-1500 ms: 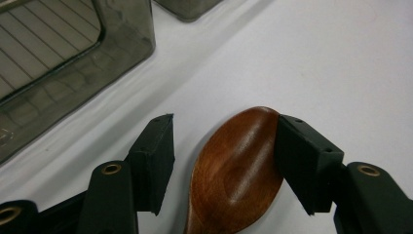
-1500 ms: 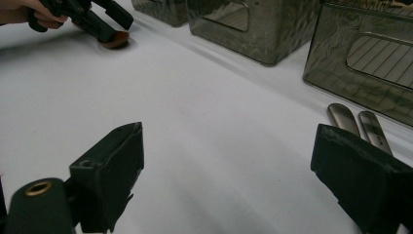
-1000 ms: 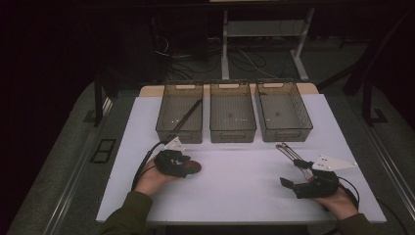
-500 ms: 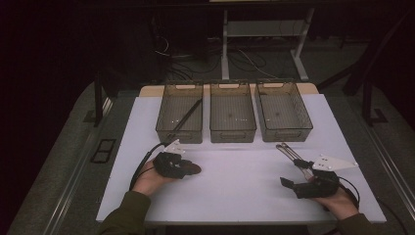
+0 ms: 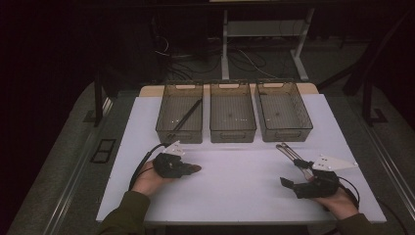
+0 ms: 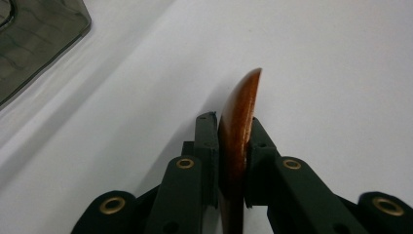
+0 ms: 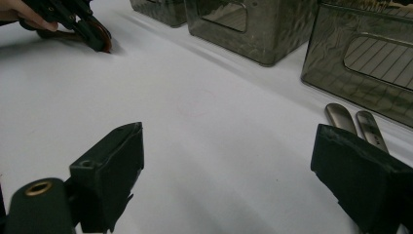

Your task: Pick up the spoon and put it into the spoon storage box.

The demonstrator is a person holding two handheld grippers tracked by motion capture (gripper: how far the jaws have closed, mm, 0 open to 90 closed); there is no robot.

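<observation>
**Thin wooden piece clamped edge-on, low over the table**

Left gripper (image 6: 233, 146) clamped on a brown wooden utensil (image 6: 239, 122), glossy, narrow, curved tip sticking out past the jaws. Held low above the white table (image 6: 341, 73), just in front of the left bin (image 5: 179, 117). Probably light and stiff, but smooth and varnished, so likely to slip or twist between the pads; better taken nearer to the middle, flat sides against the pads. Right gripper (image 7: 229, 170) wide apart, holding nothing, near the metal tongs (image 7: 355, 126) lying beside the right bin (image 5: 284, 110).
</observation>
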